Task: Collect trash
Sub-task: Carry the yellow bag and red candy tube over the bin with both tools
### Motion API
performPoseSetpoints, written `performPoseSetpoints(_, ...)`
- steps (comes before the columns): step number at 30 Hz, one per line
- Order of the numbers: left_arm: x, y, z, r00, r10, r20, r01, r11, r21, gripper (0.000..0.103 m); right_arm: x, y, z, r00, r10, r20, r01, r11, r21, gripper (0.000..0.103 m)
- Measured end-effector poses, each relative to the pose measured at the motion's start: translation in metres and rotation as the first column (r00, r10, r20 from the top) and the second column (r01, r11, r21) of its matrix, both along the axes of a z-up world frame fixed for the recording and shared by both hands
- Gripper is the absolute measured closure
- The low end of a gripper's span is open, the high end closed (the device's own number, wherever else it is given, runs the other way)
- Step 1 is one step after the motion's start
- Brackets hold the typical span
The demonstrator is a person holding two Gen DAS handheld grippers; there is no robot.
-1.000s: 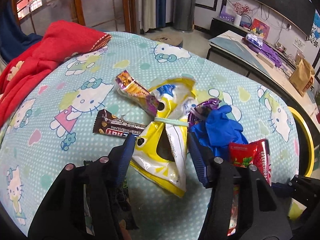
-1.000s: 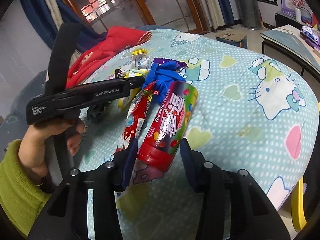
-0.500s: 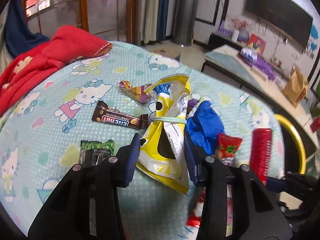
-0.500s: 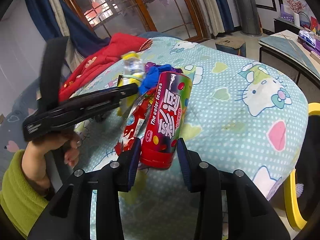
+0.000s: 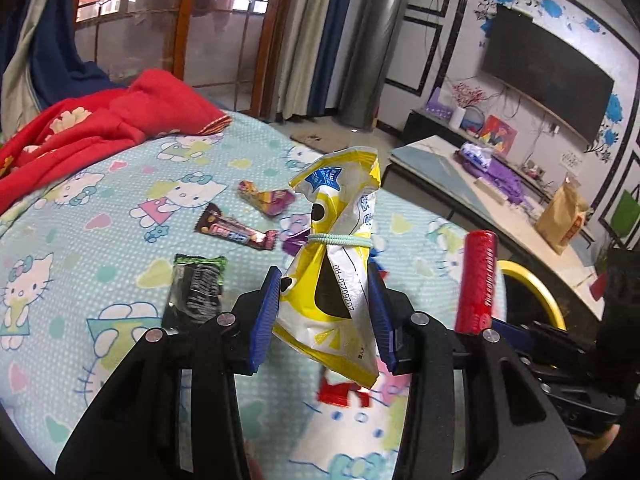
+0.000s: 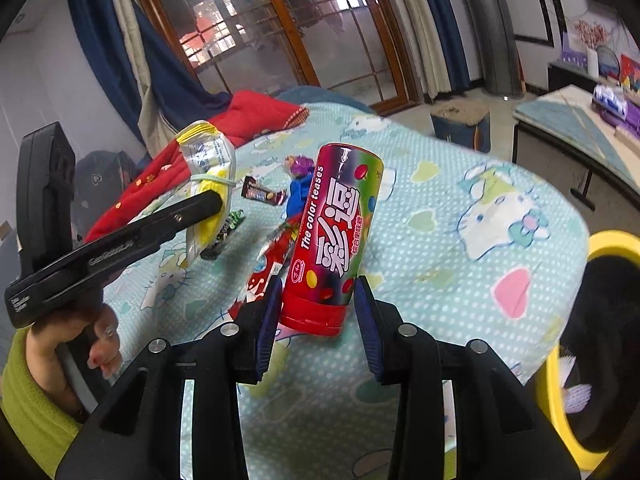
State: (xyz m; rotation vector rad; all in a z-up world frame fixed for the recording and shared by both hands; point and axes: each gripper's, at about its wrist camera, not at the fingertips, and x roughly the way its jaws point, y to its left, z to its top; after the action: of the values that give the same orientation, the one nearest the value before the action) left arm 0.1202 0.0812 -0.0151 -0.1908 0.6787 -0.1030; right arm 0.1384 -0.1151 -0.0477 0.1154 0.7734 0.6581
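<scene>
Yellow snack bag [image 5: 340,280] pinched by left fingers [image 5: 266,312], red candy tube [image 6: 332,240] pinched by right fingers [image 6: 268,316], red packet [image 5: 340,394] beneath blurred.

Candy tube [image 6: 334,240] is showing white "The color teases" down its side plus big Chinese characters — not reading those. Left gripper [image 6: 218,204] body is carrying "GenRobot.AI" in grey. Yellow snack bag [image 5: 340,280] is showing a printed date code, roughly "2026020-OH" — blurry. Chocolate bar wrapper [image 5: 236,232] text is staying illegible.
</scene>
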Motion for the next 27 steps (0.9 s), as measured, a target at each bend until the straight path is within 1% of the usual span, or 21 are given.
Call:
performPoseSetpoints(7, -0.012, -0.019, 0.015, 0.998, -0.042, 0.038, 0.042, 0.999, -0.007, 0.069, 0.001, -0.018, 0.011, 0.999, -0.019, 0.029, 0.018, 1.0, 0.006, 0.068)
performPoseSetpoints(13, -0.015, -0.035, 0.022, 0.995, -0.076, 0.059, 0.077, 0.997, -0.01, 0.069, 0.002, -0.044, 0.019, 0.997, -0.056, 0.049, 0.056, 0.998, 0.0, 0.068)
performPoseSetpoints(16, -0.016, -0.041, 0.023, 0.994, -0.092, 0.061, 0.093, 0.995, -0.02, 0.069, 0.001, -0.056, 0.021, 0.995, -0.077, 0.058, 0.077, 0.997, -0.004, 0.068)
performPoseSetpoints(27, -0.022, -0.073, 0.026, 0.984, -0.161, 0.073, 0.163, 0.987, -0.015, 0.068, -0.003, -0.092, 0.031, 0.987, -0.129, 0.101, 0.129, 0.992, 0.0, 0.068)
